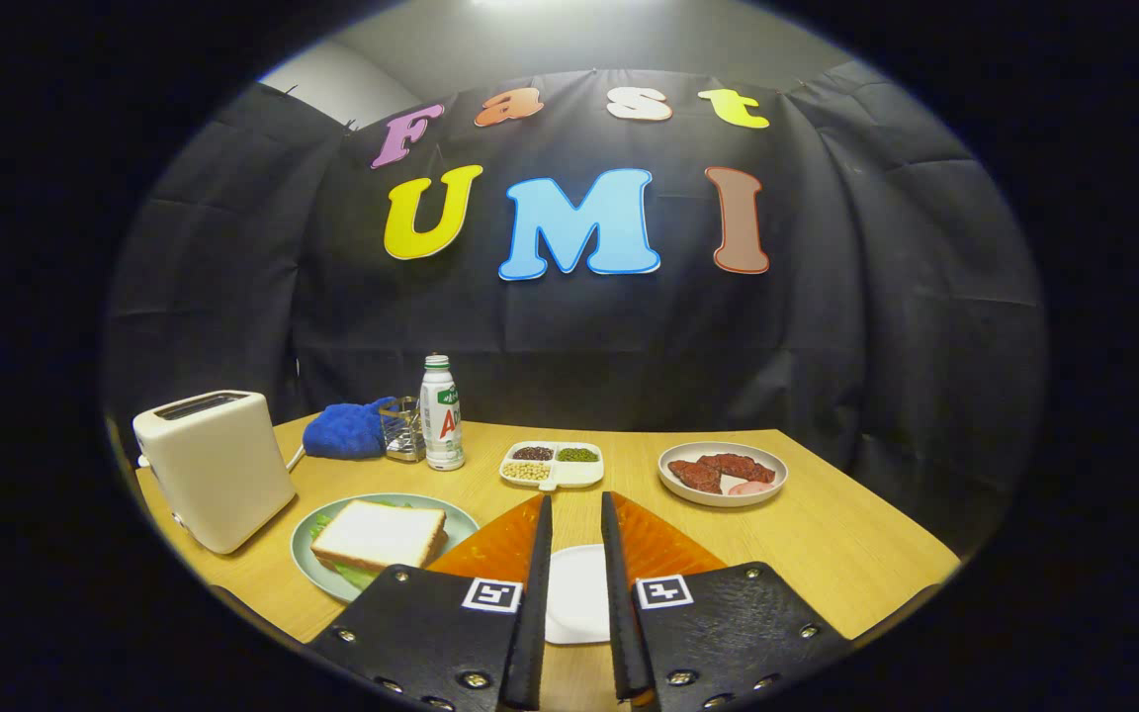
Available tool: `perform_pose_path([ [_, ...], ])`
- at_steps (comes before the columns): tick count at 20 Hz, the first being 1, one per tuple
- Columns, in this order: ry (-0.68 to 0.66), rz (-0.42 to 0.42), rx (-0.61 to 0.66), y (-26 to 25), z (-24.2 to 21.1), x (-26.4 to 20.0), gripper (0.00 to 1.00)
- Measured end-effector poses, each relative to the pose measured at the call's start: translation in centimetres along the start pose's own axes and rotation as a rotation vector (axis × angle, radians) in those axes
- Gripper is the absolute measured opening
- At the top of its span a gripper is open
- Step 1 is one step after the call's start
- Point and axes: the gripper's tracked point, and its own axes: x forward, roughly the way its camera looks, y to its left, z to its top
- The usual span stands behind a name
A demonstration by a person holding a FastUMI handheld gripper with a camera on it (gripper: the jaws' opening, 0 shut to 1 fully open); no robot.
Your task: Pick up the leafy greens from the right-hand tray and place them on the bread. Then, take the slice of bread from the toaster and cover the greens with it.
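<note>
Gripper view: gripper (576,593) is held parted over the table (827,554), grasping nothing; a white tray (577,593) lies between its fingers. Greens (357,574) are seen under the bread slice (379,534) on the plate (461,519), as the task wants. Toaster (216,465) slot content cannot be told.

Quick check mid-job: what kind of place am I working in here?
Likely a staged kitchen-table booth, not a real kitchen: a wooden table backed by black cloth, with a toaster and a sandwich plate. The gripper hovers open over a white tray.
</note>
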Motion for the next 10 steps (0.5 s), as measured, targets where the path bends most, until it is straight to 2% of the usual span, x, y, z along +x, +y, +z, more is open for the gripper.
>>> perform_pose_path([
  [6,-0.022,-0.058,0.016,-8.0,0.5,-1.4,0.28],
  [9,-0.017,-0.026,0.120,-11.8,0.3,-1.7,0.28],
  [10,-0.012,-0.052,0.125,-14.1,-0.1,-1.6,0.28],
])
